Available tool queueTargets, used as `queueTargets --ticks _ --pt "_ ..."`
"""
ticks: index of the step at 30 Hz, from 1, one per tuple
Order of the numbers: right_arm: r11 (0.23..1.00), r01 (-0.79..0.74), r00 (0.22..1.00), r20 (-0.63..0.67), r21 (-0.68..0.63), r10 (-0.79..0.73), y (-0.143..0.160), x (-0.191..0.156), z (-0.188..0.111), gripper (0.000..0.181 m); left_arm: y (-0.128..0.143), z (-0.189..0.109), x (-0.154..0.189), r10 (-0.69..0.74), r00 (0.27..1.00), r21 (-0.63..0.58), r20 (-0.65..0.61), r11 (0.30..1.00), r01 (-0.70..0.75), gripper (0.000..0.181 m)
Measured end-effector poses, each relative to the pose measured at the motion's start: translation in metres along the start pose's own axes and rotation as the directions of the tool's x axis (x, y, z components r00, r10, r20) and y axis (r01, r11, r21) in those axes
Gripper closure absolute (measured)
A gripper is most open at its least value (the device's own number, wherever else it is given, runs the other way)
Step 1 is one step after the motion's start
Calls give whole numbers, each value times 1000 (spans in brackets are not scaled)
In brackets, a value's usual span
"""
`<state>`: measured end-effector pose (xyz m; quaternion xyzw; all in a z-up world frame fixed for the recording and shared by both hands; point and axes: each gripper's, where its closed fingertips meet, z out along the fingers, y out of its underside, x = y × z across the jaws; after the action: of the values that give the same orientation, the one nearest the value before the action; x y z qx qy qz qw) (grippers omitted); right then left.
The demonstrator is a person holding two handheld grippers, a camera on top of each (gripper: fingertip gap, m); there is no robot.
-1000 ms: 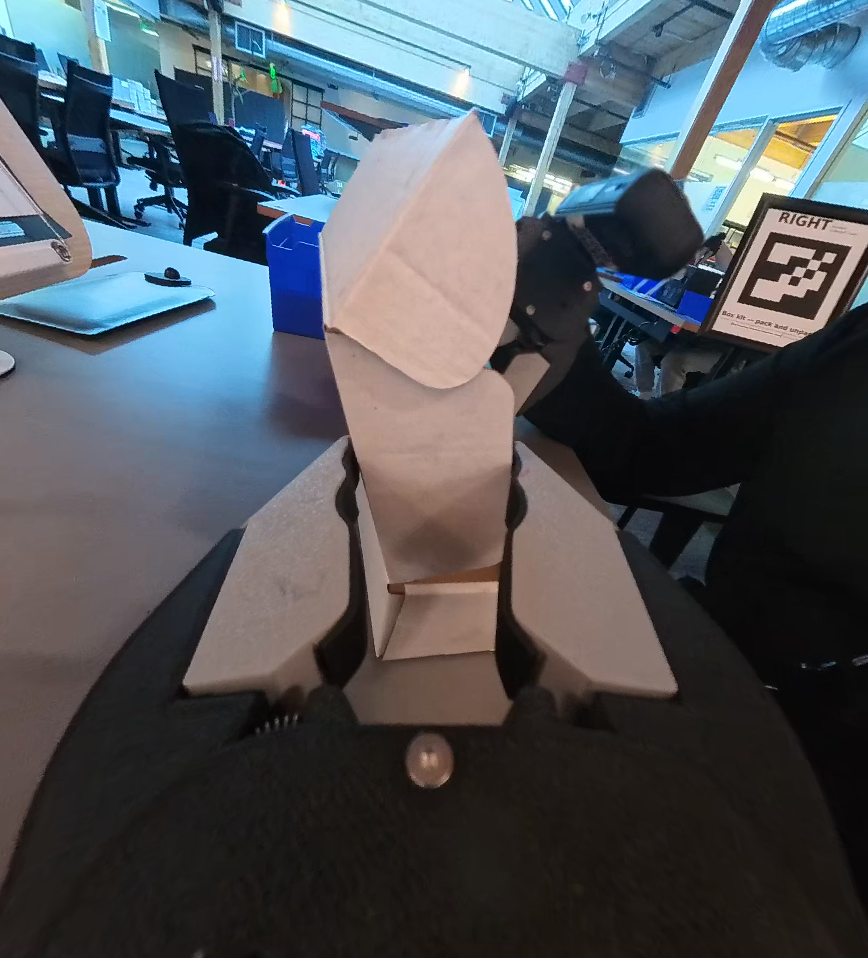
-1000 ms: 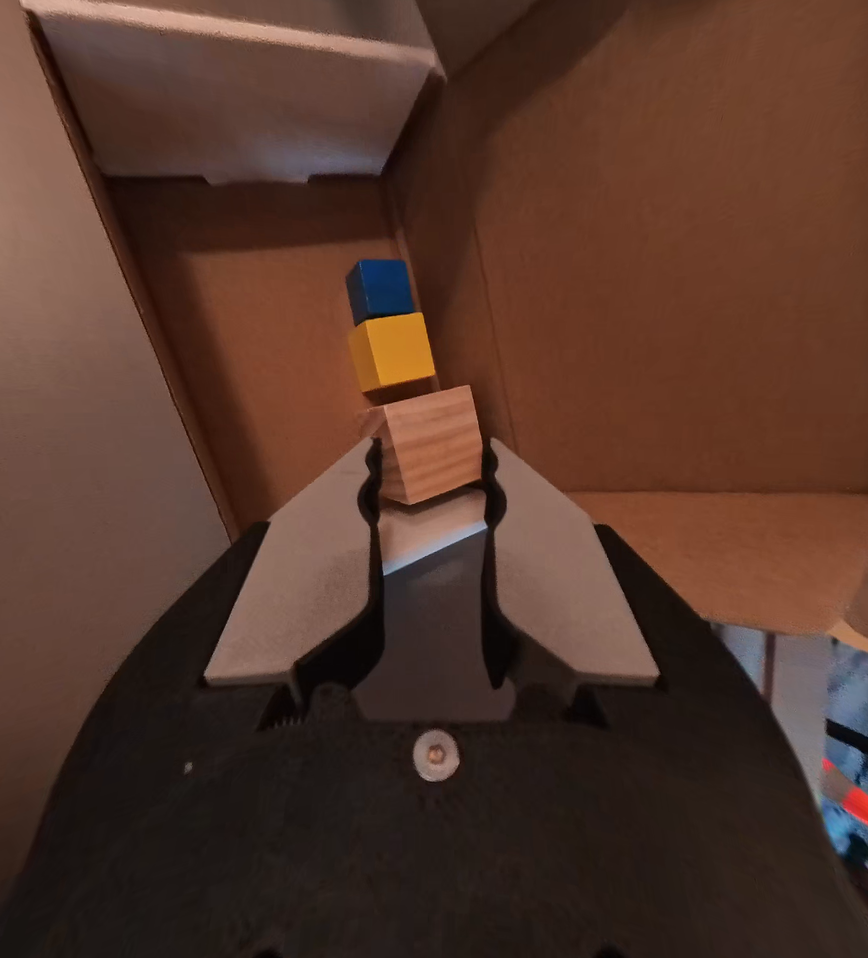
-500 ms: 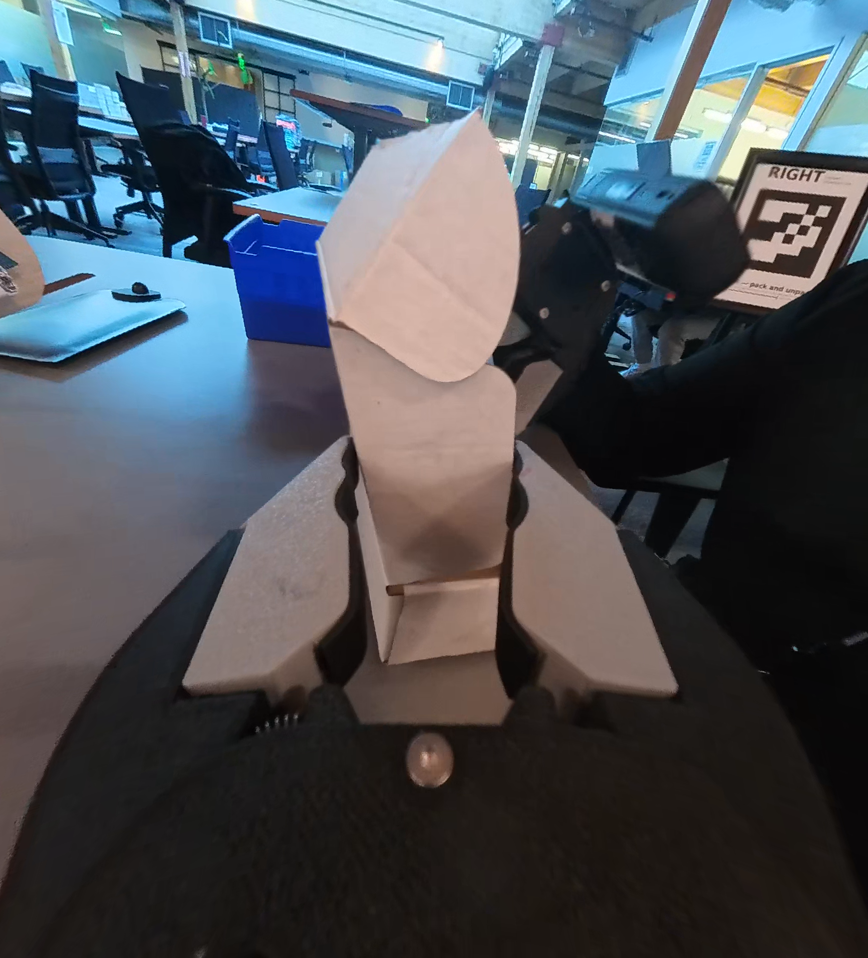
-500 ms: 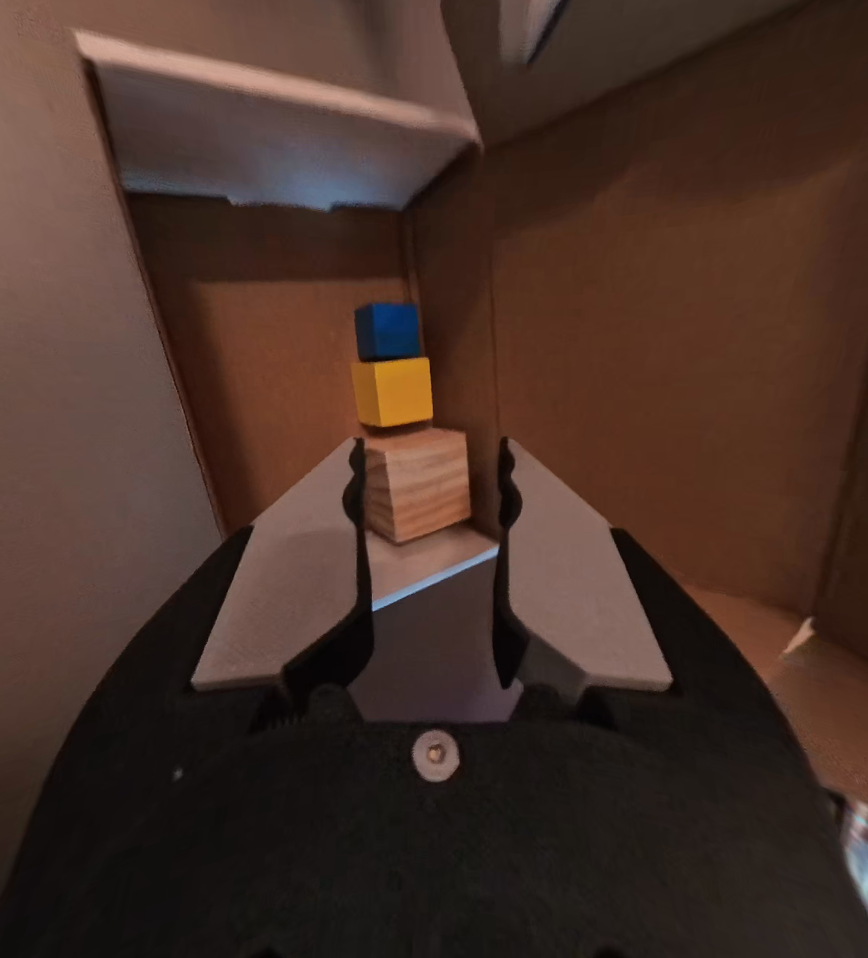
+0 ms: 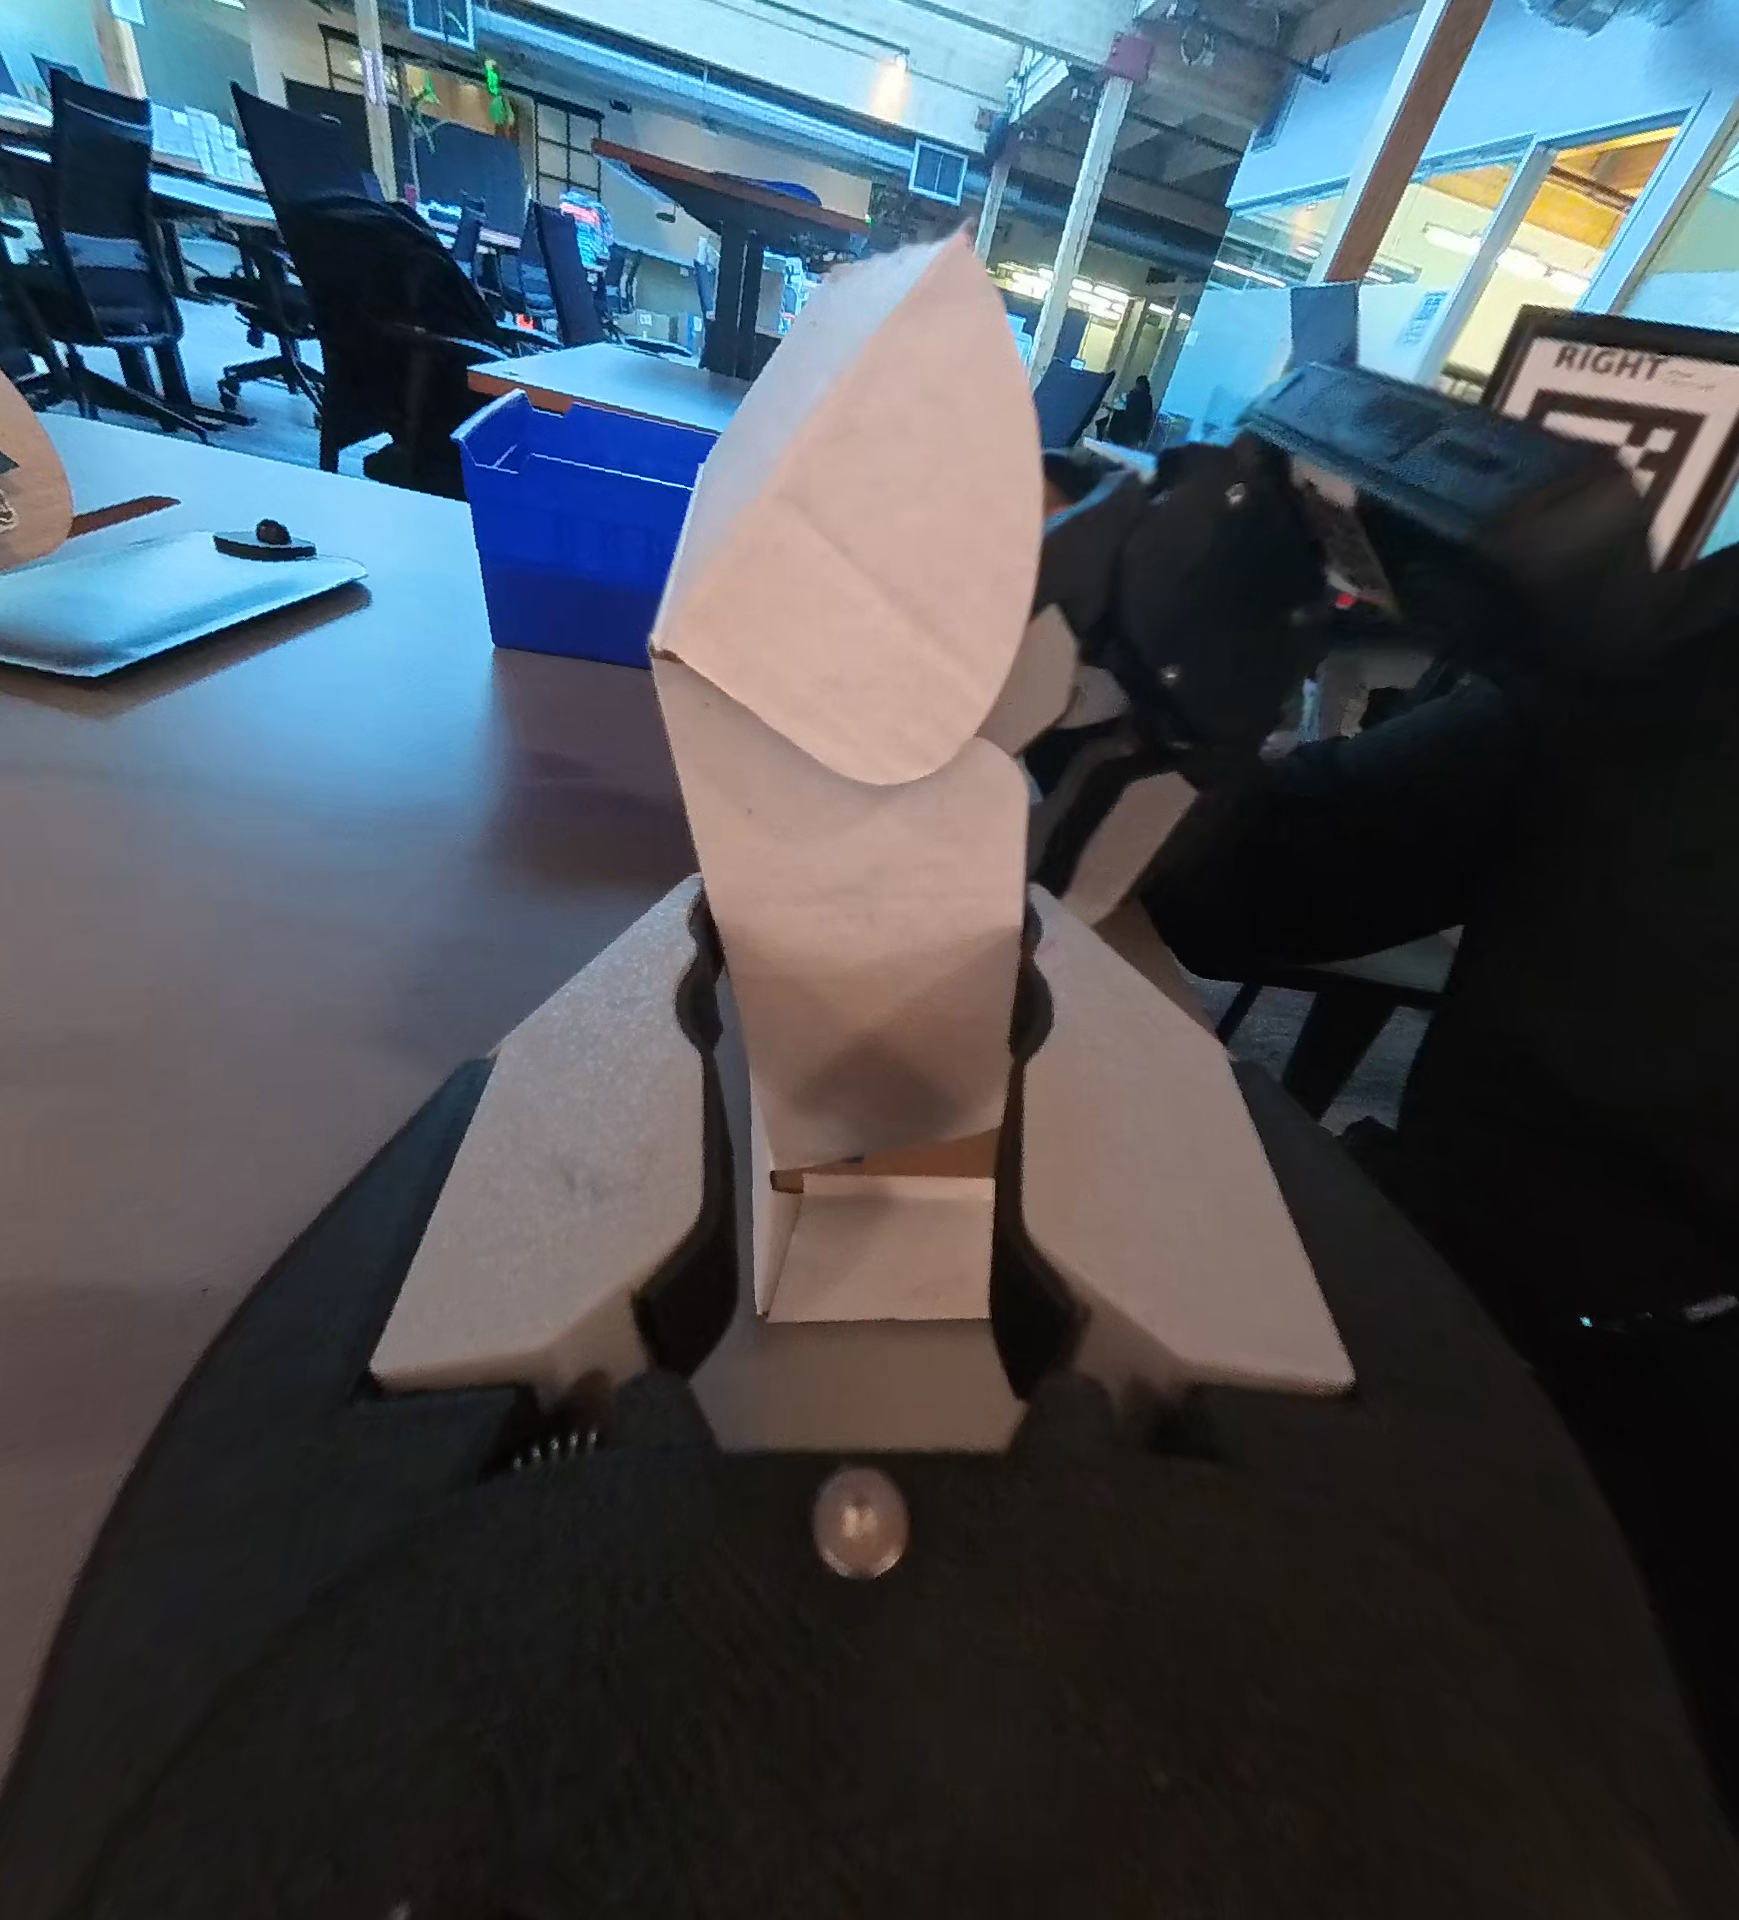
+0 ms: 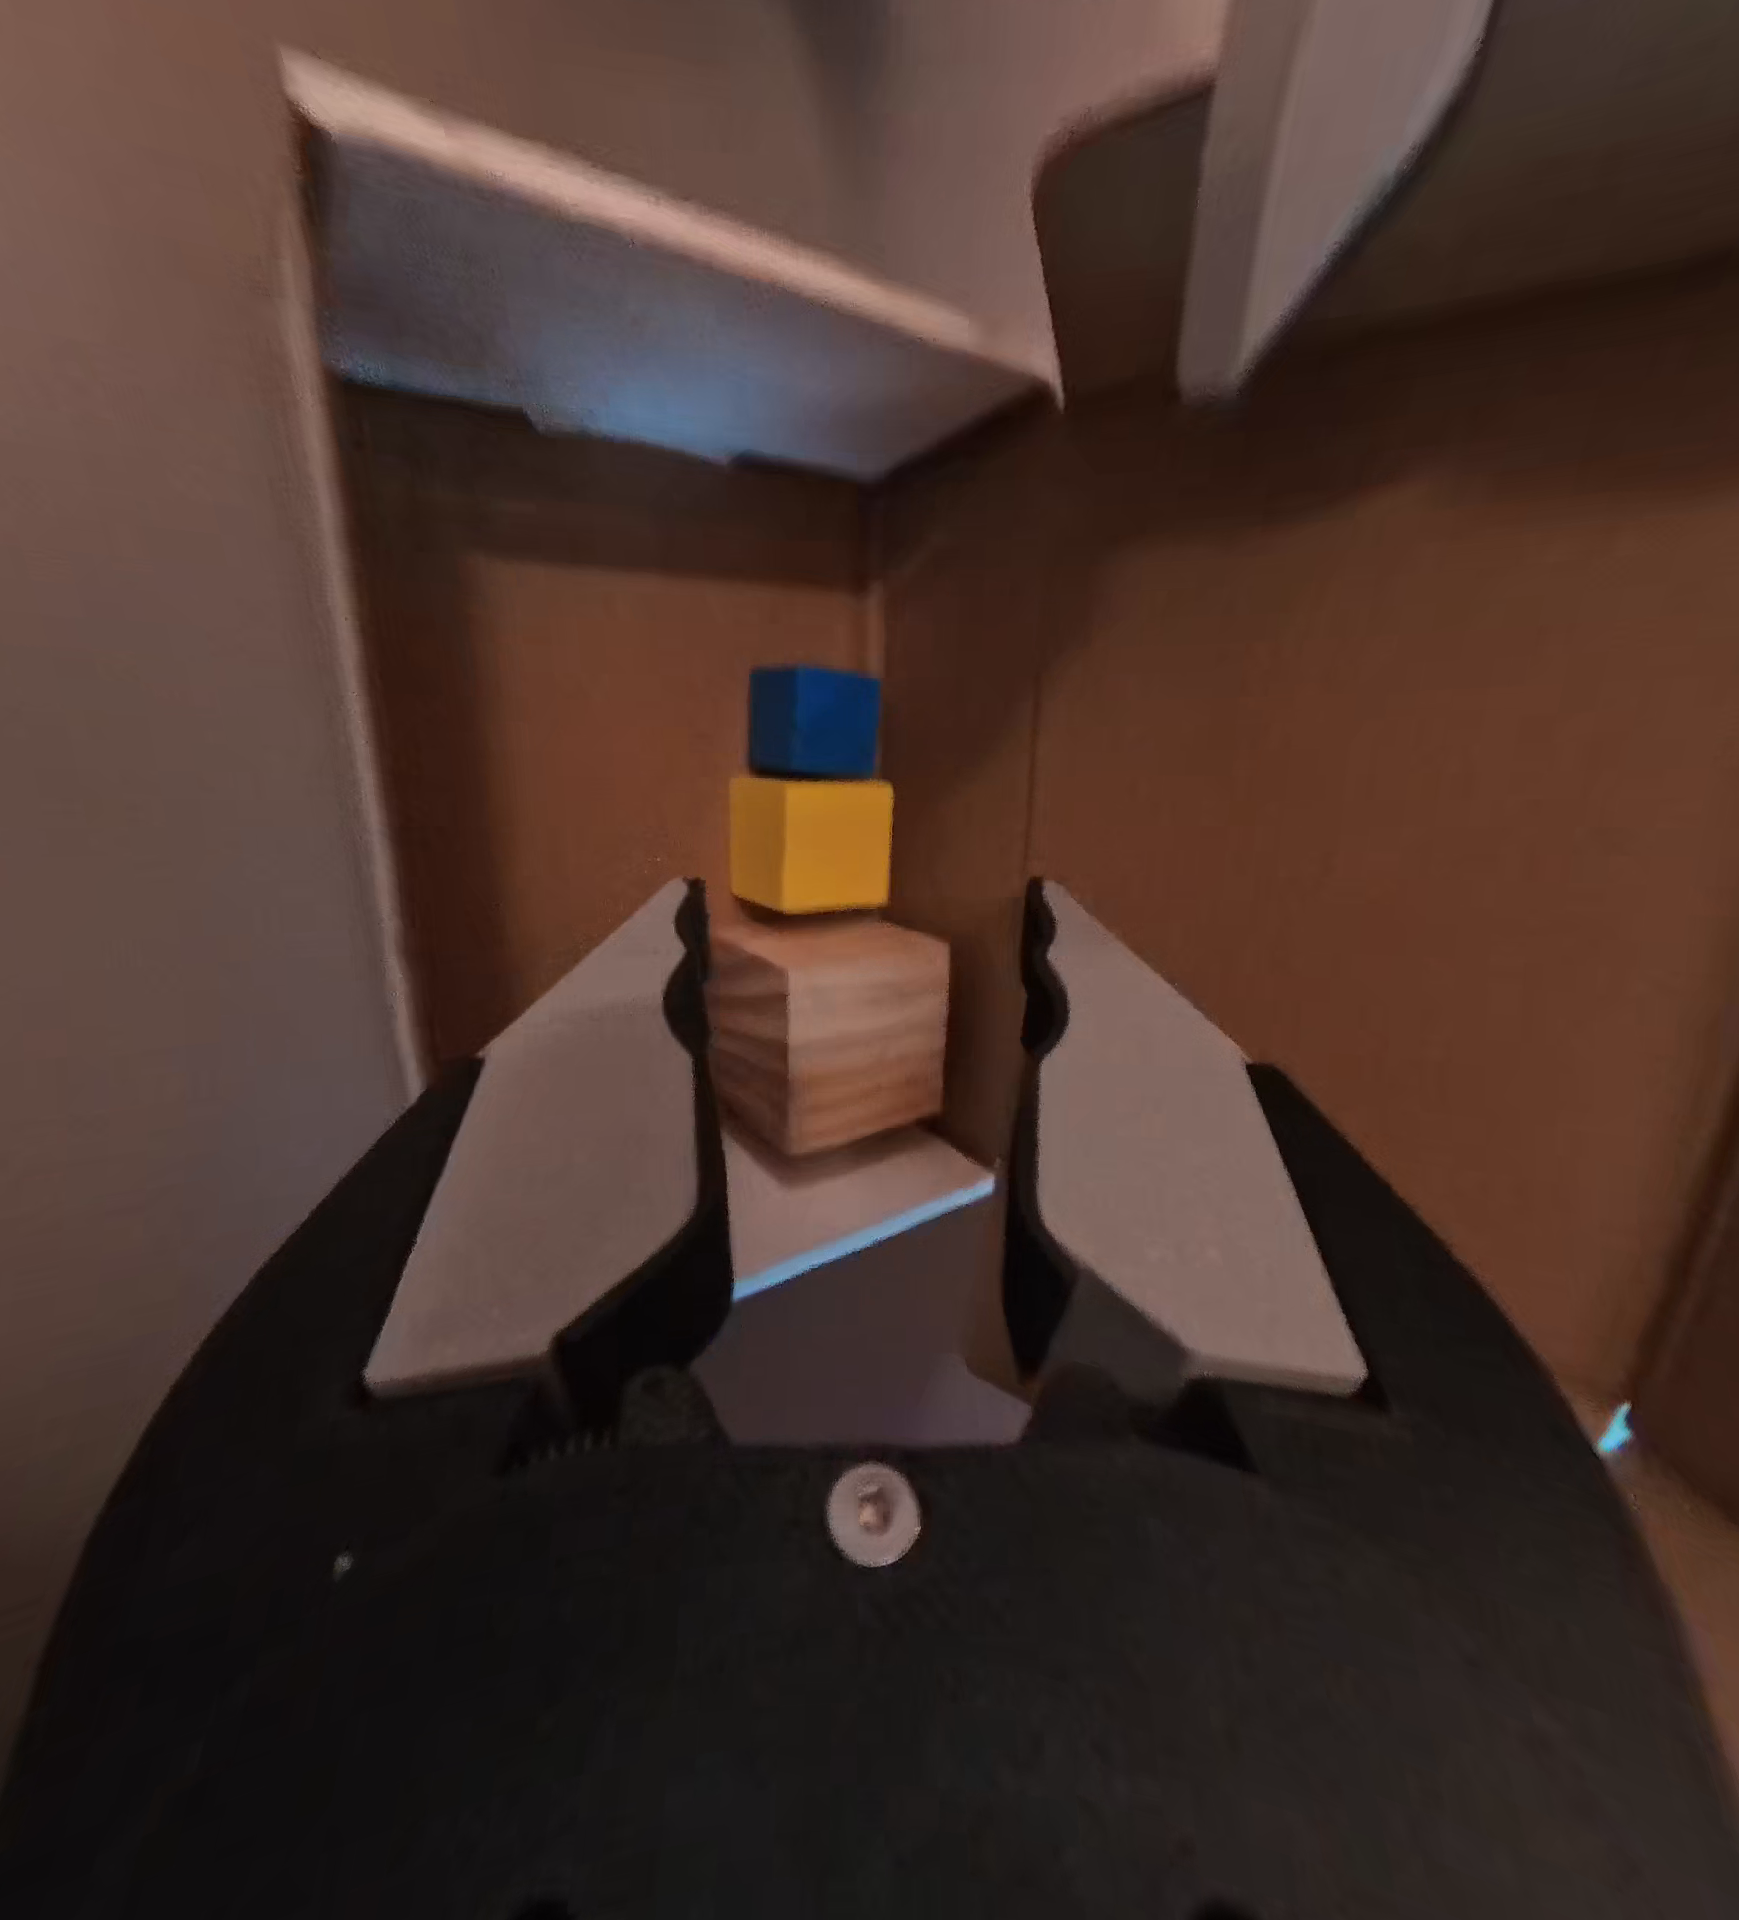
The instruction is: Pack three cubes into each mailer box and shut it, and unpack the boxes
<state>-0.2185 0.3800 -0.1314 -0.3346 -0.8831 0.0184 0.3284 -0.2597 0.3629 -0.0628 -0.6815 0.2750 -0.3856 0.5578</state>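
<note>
1. Left tongs [image 5: 860, 935] were clamped on the white flap [image 5: 865, 914] of a mailer box, both fingers pressed against its sides; the flap stood upright between them with a rounded tab [image 5: 854, 540] folded over at the top.
2. Right tongs [image 6: 860, 904] were apart, empty, reaching into the brown interior of the mailer box [image 6: 1364, 831]. The wooden cube [image 6: 829, 1039] sat between the fingertips; the left finger looked to be at its face, the right finger had a clear gap. No grip.
3. Three cubes lay in a row in the far corner of the box, against the right-hand wall: wooden cube nearest, yellow cube [image 6: 811, 844] touching behind it, blue cube [image 6: 815, 722] beyond that, at the back.
4. White box flaps [image 6: 636, 301] overhung the opening above the cubes. Right wrist view was blurred, so the edges were soft.
5. In the left wrist view, the right tongs [image 5: 1104, 790] showed behind the flap, partly hidden by it, held by a person in a dark sleeve [image 5: 1571, 831].
6. Dark brown desk [image 5: 221, 935] stretched to the left. A blue bin [image 5: 584, 551] stood on it beyond the flap, and a flat silver device [image 5: 127, 613] lay farther left.
7. A framed marker sign [image 5: 1654, 436] stood at far right, behind the tool.
8. Black office chairs [image 5: 366, 270] filled the background.
</note>
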Motion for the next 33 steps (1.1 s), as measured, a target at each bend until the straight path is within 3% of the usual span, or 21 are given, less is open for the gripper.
queueTargets --ticks 6,10,14,18,22,28,33 --pt "993 -13 999 -39 -114 9 22 7 5 135 5 3 2 58 998 -36 15 998 -57 126" --pt "986 -20 1000 6 -166 21 30 -3 12 132 5 5 7 72 997 -43 -4 996 -73 126" --pt "992 -35 997 70 -121 44 28 -10 12 122 6 5 4 69 998 -48 13 997 -68 126" --pt "999 -41 980 197 33 34 5 -29 -3 143 4 6 1 39 999 -33 15 999 -38 126" --pt "998 -41 984 175 51 31 4 -24 -4 126 5 5 2 52 998 -39 18 998 -52 127" --pt "992 -115 979 162 -51 122 21 -20 1 128 5 7 5 49 999 -42 0 998 -49 126" --pt "950 -286 926 217 -129 308 26 -24 -4 123 6 7 5 63 998 -52 8 997 -63 126"
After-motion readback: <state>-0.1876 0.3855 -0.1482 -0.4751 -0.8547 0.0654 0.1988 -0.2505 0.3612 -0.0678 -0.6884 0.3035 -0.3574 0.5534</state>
